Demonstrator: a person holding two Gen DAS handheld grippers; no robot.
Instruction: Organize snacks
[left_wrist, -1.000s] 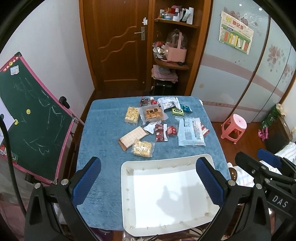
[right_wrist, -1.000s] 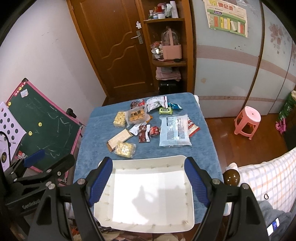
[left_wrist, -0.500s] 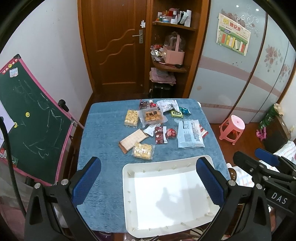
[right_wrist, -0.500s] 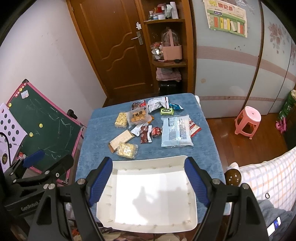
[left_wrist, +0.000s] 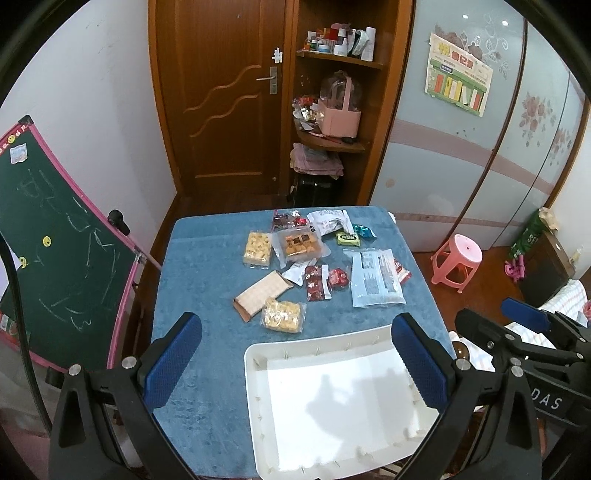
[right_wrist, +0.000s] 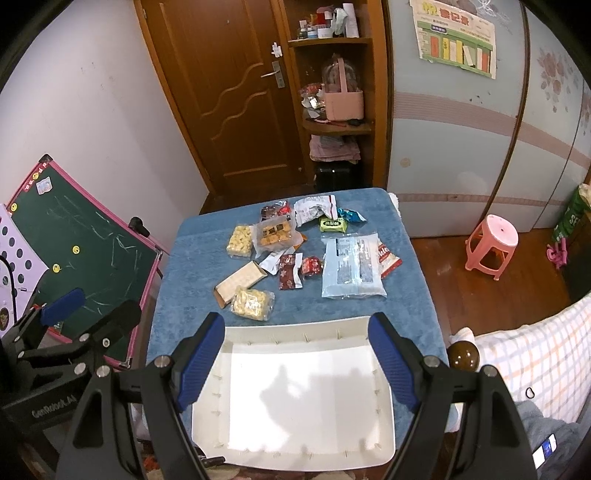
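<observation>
1. The left tool (left_wrist: 295, 363) stands wide apart and grips nothing; its ribbed blue pads (left_wrist: 171, 360) hang above the near edge of the tabletop (left_wrist: 207, 280), which is draped in nubby blue terry cloth.
2. The right tool (right_wrist: 295, 363) is likewise spread wide and bare, straddling the white tray (right_wrist: 295, 452).
3. That tray (left_wrist: 255, 398) is a shallow rectangular plastic shell with rounded corners, directly below both tools.
4. Beyond the tips lie the snacks: a crinkly clear bag of yellow puffs (right_wrist: 253, 303), a flat tan cracker bar (right_wrist: 240, 281) touching it, and a glossy pale-blue pouch (right_wrist: 351, 266) ahead to the right.
</observation>
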